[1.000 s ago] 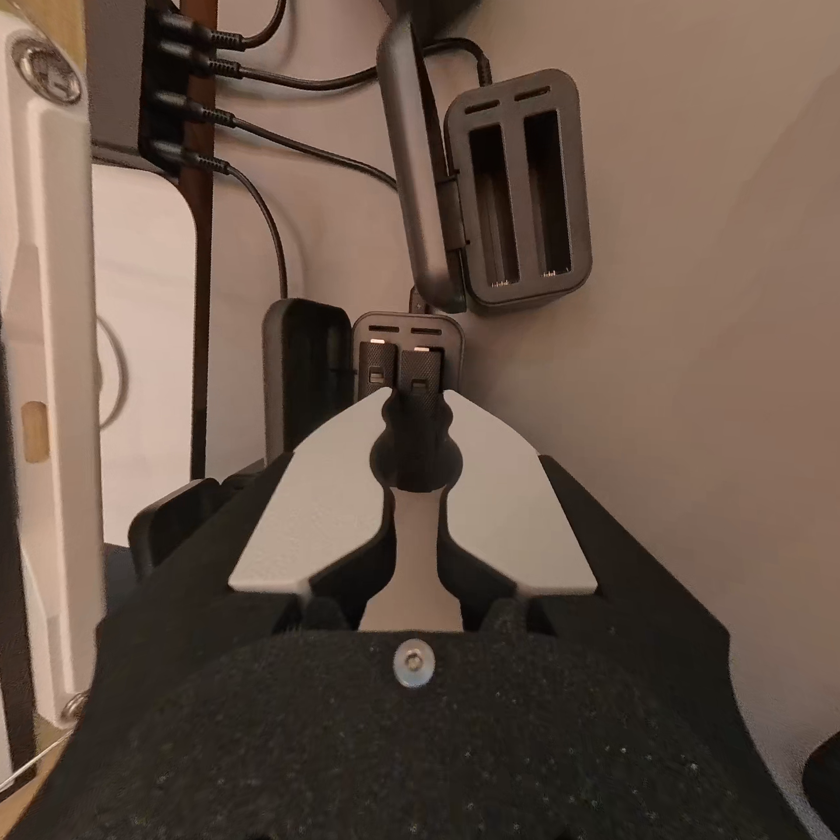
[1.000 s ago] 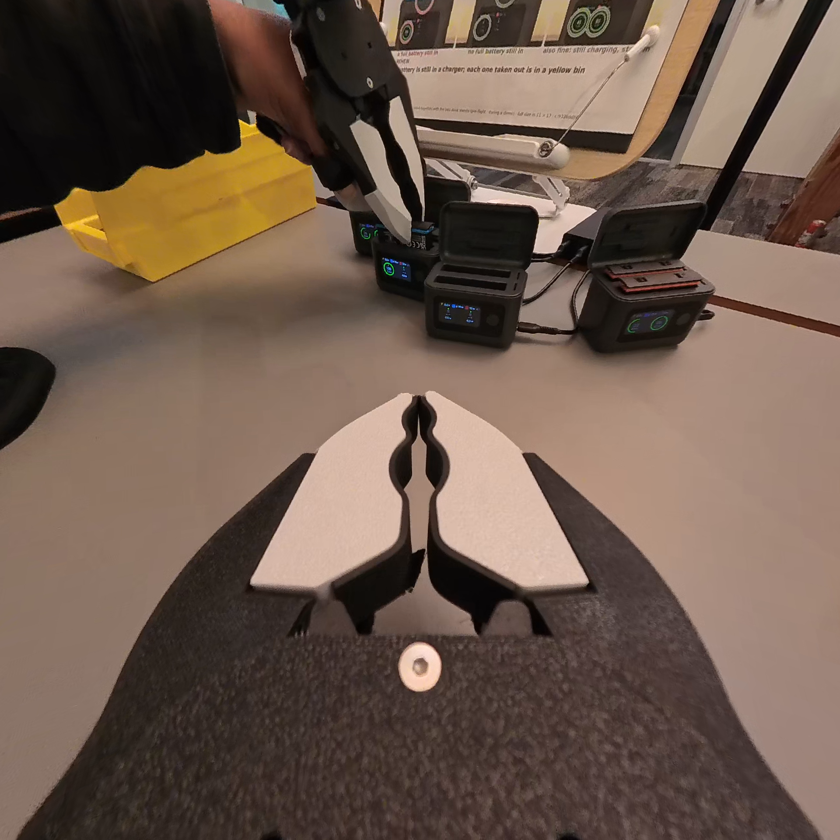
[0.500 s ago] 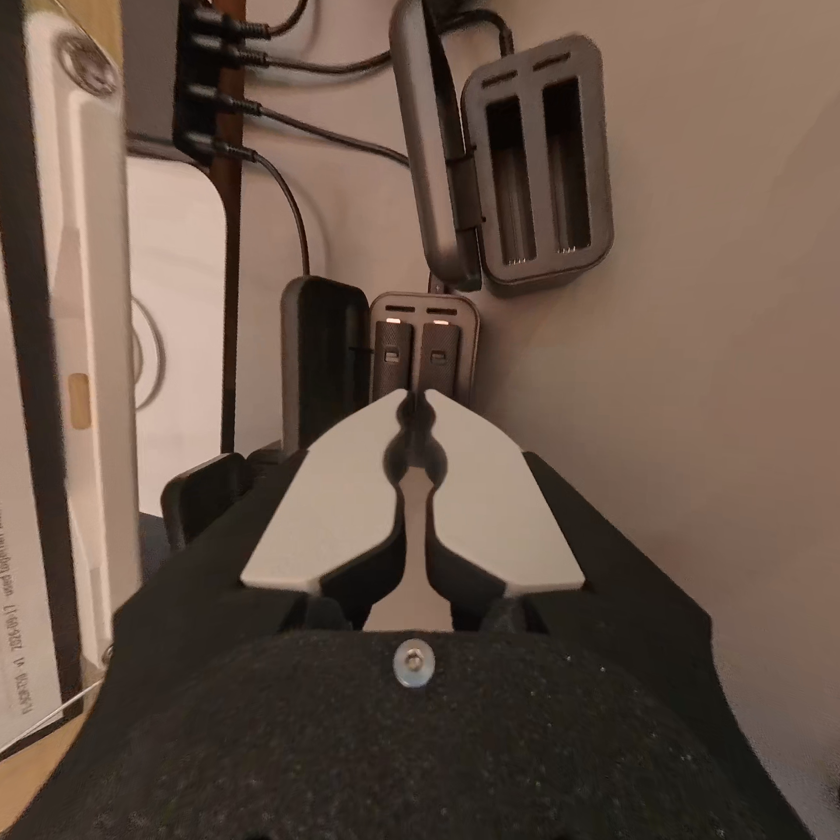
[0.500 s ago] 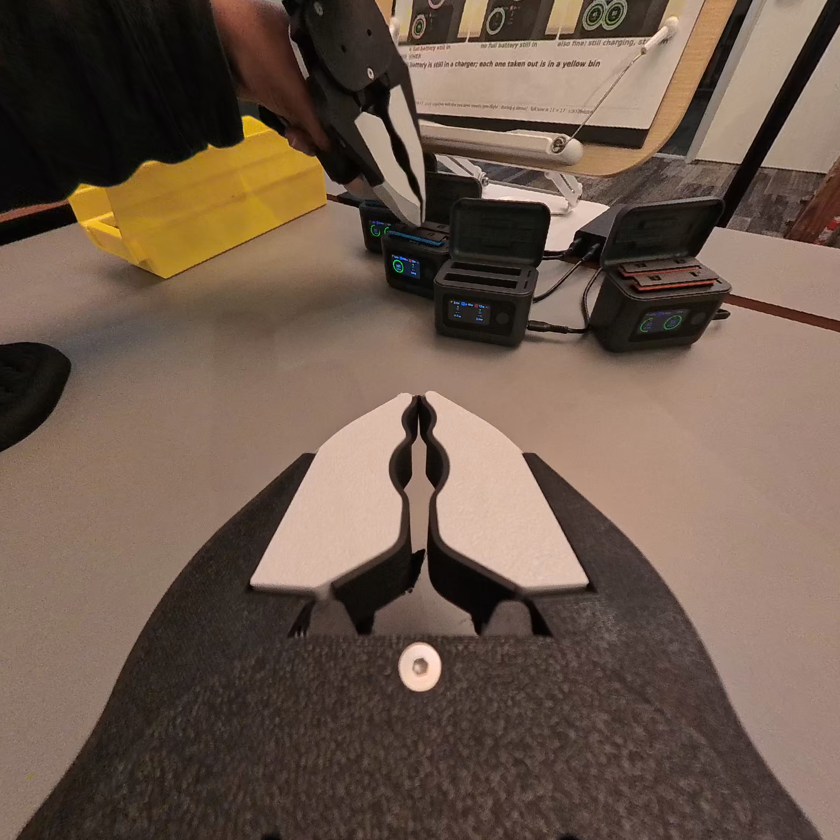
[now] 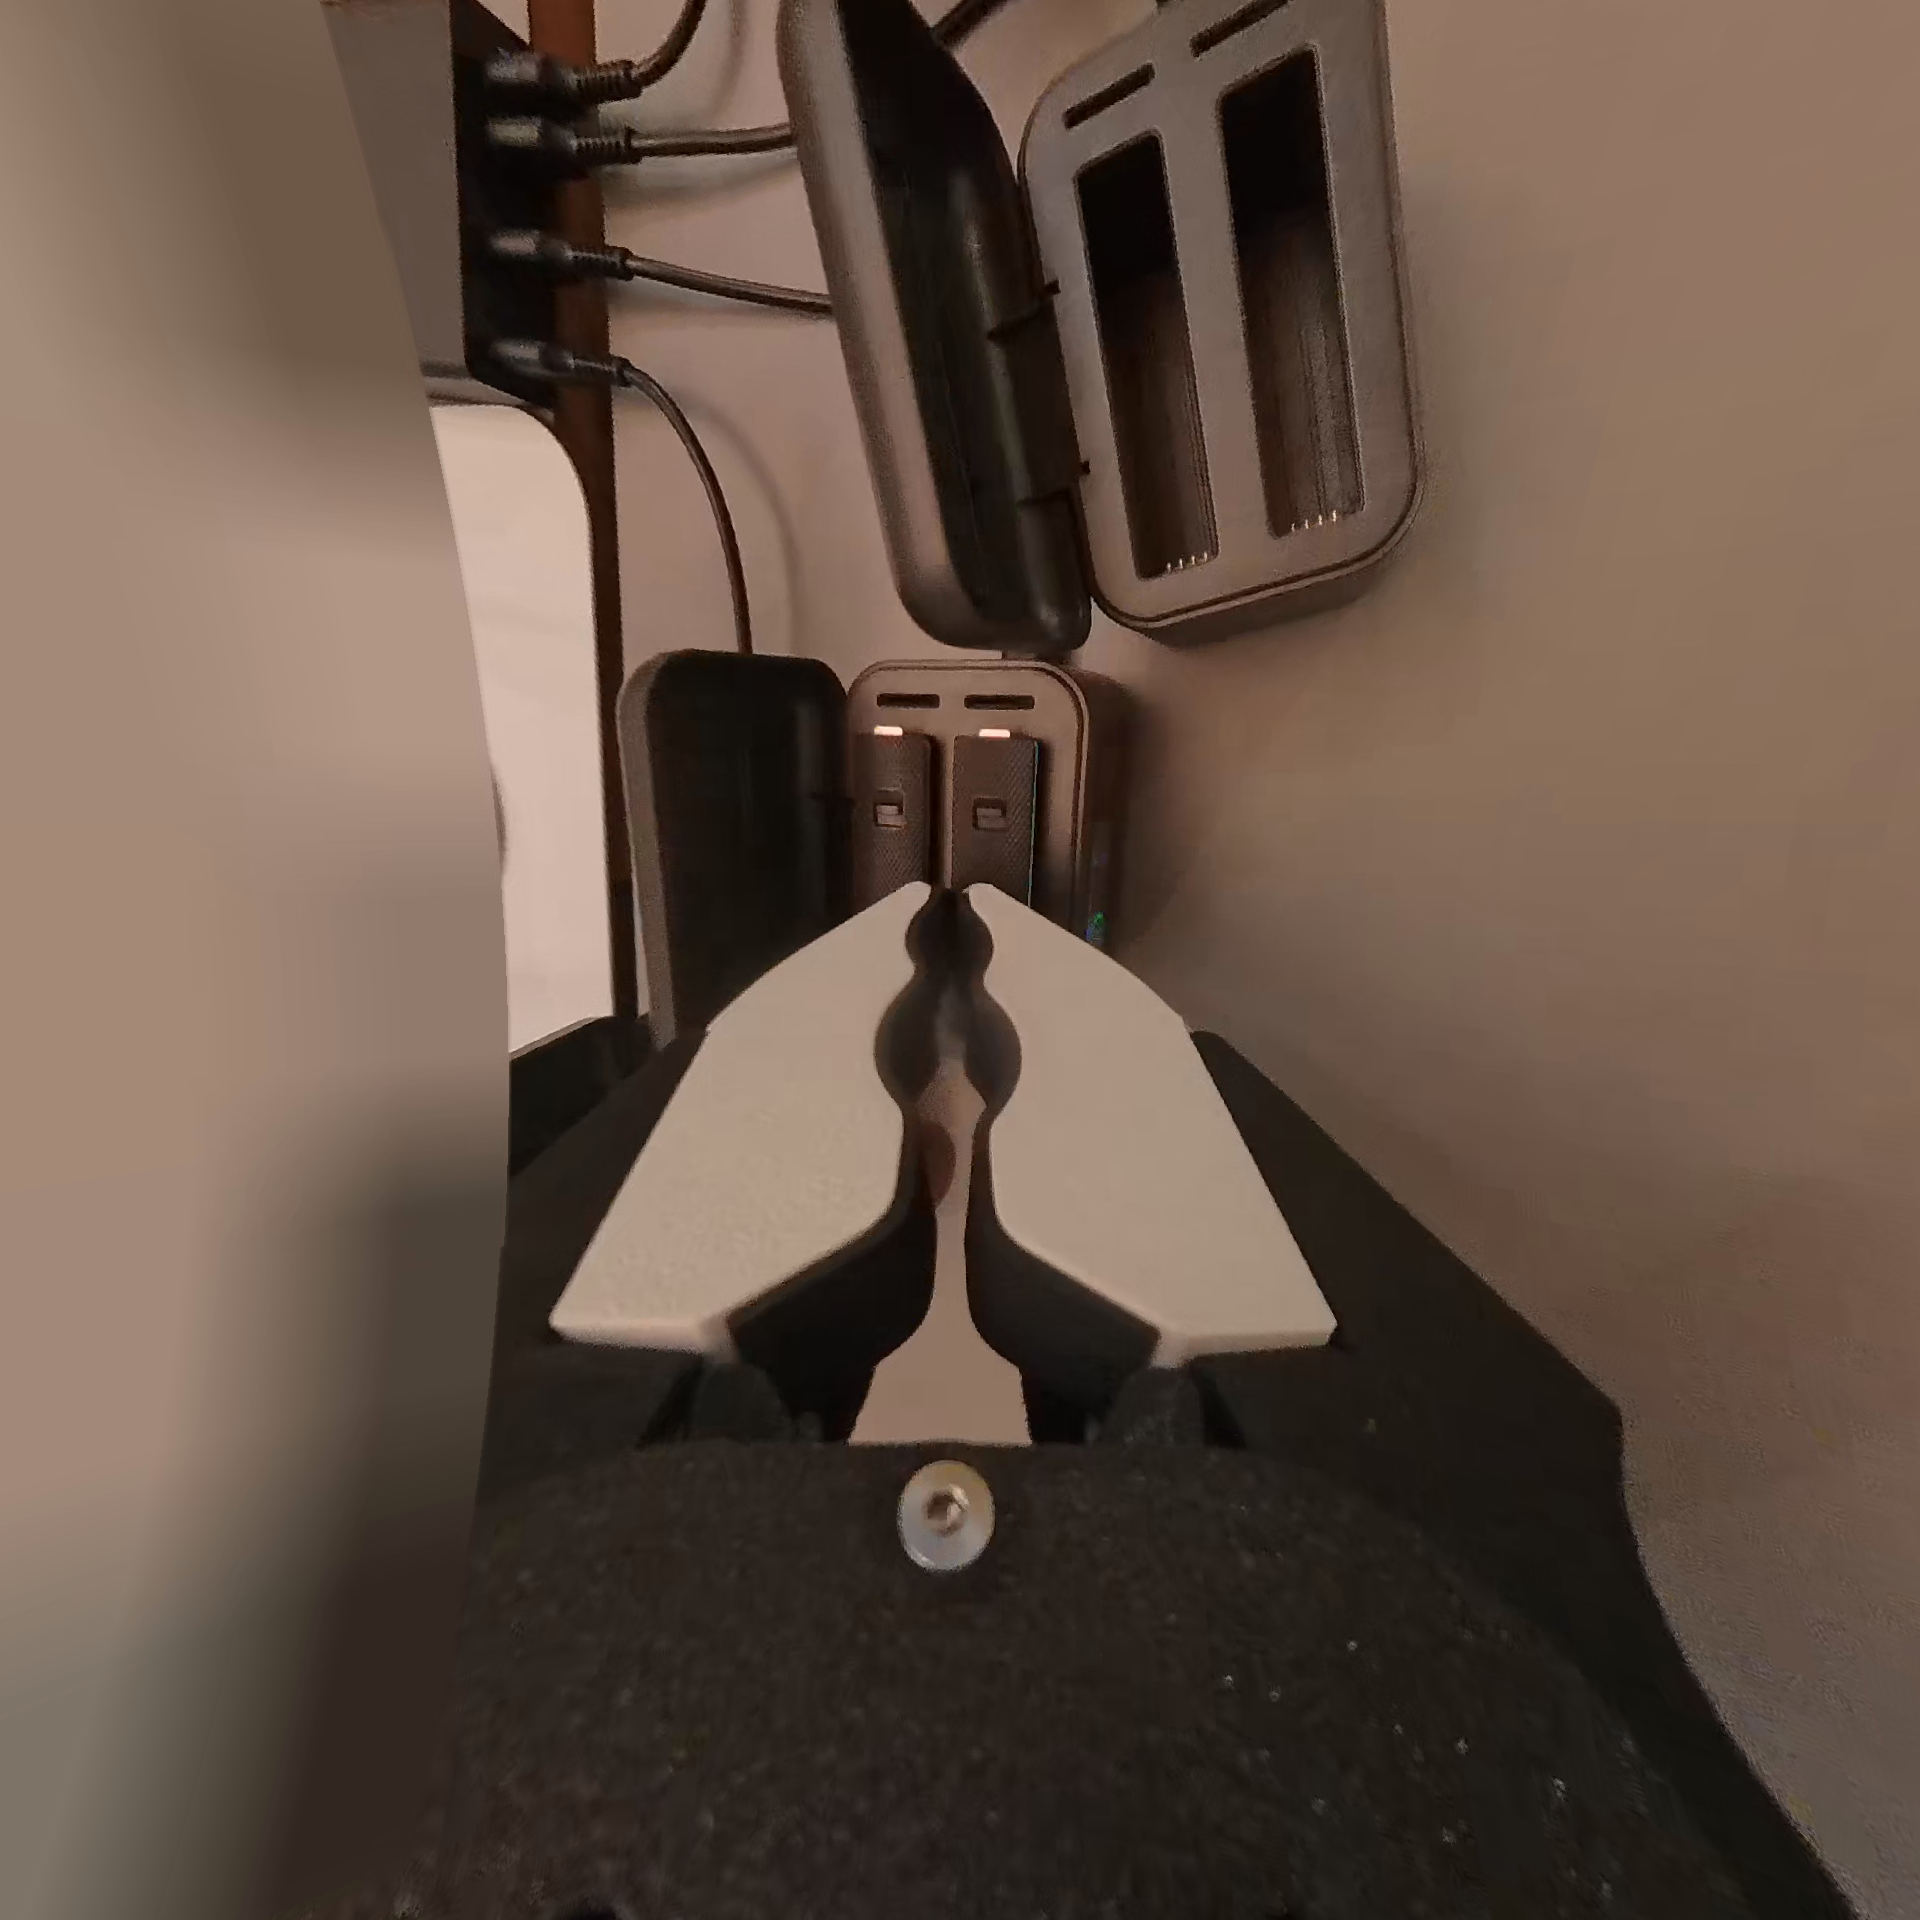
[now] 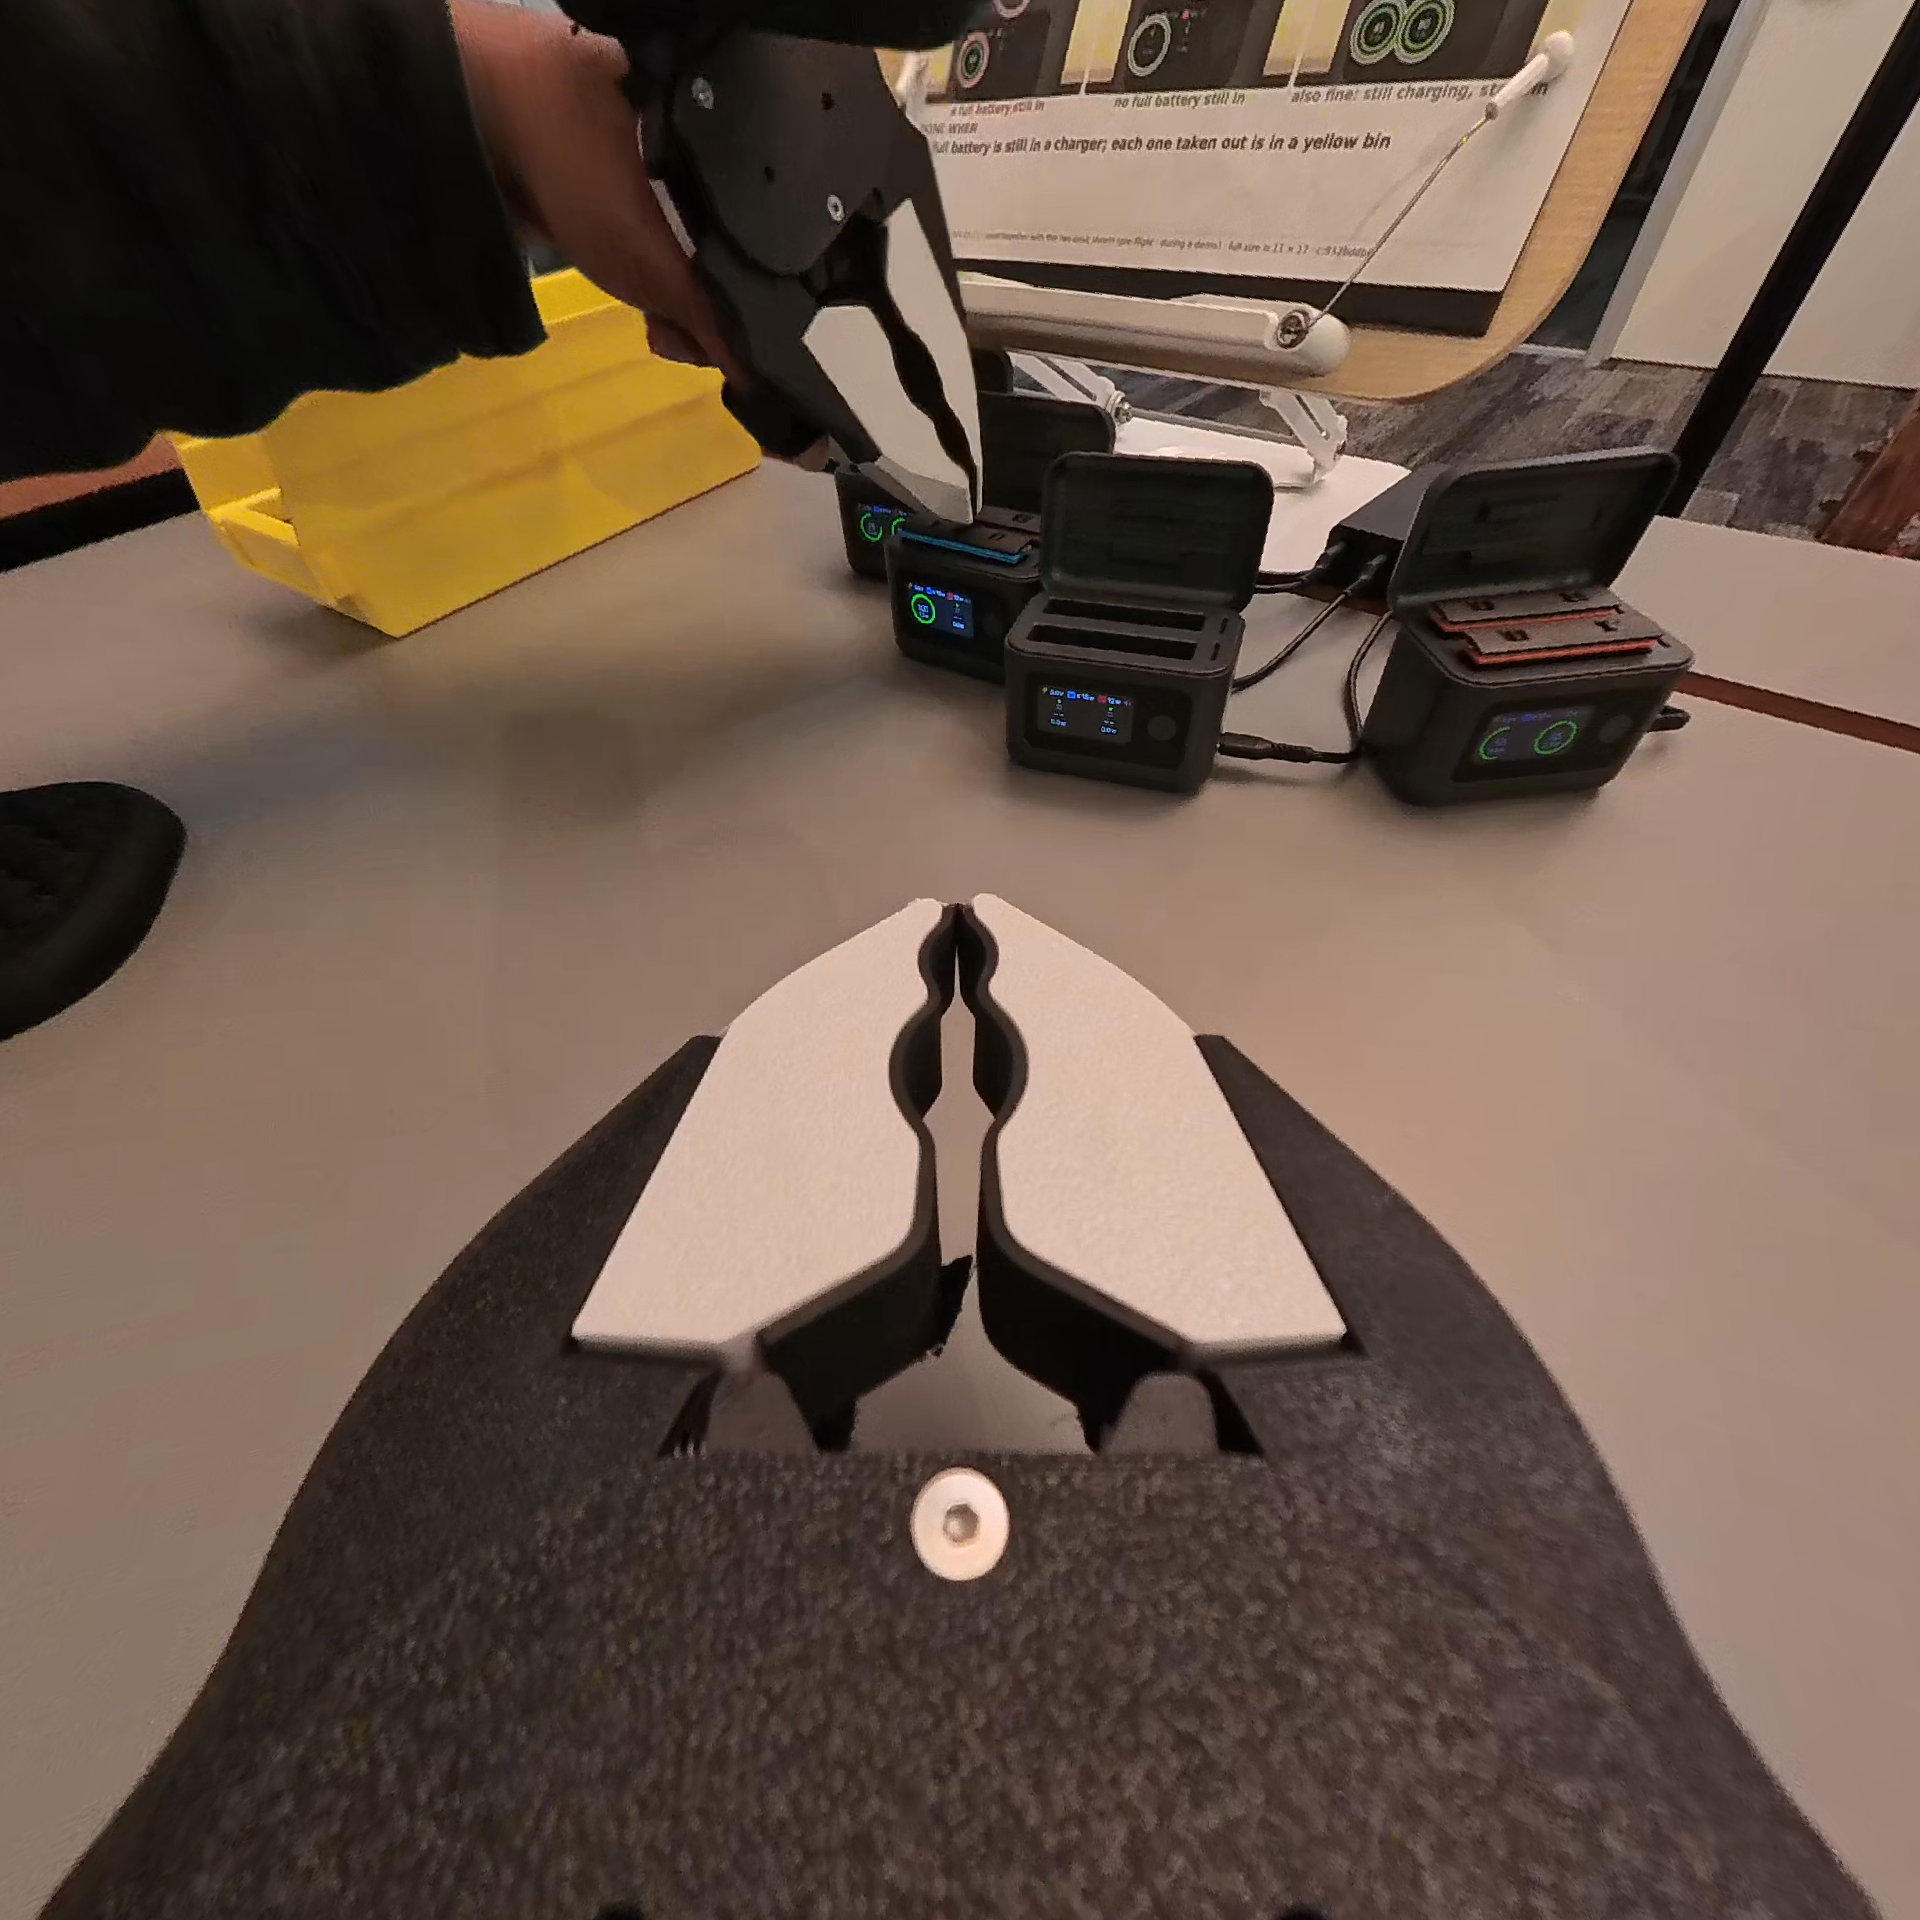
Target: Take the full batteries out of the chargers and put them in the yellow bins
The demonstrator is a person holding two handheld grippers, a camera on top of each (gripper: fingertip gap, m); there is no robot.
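Left claw [image 5: 948, 891] clenched, tips touching, nothing between them. In the right wrist view it hangs point-down [image 6: 961, 488] over the second charger [image 6: 951, 603] in the row, tips just above that charger's top; whether they touch cannot be told. A hand [image 6: 613, 239] in a dark sleeve holds it.

Second charger seen from above in the left wrist view [image 5: 971, 800]: lid open to one side, two batteries [image 5: 940, 810] seated side by side in its slots. In the right wrist view a blue strip shows along its top edge and its front screen is lit with a green ring.

Next charger along [image 6: 1127, 675], lid up, both slots bare; same unit in the left wrist view [image 5: 1226, 343]. Last charger [image 6: 1527, 696], toward the right edge of the desk [image 6: 520, 883], lid up, two red-edged batteries [image 6: 1538, 634] in it, green rings on its screen. One more charger [image 6: 868, 520] stands behind the second, mostly hidden by the left claw.

Black cables [image 6: 1299, 634] run from the chargers to a dark power block [image 6: 1371, 530] behind them.

Yellow bin [image 6: 468, 488] near the far left edge of the desk, behind the sleeve; its contents cannot be seen.

Right claw [image 6: 958, 906] clenched and holding nothing, low over the middle of the desk, well apart from the chargers. A black pad [image 6: 73, 894] lies at the left edge. A printed board [image 6: 1195, 156] leans on a white stand beyond the chargers.
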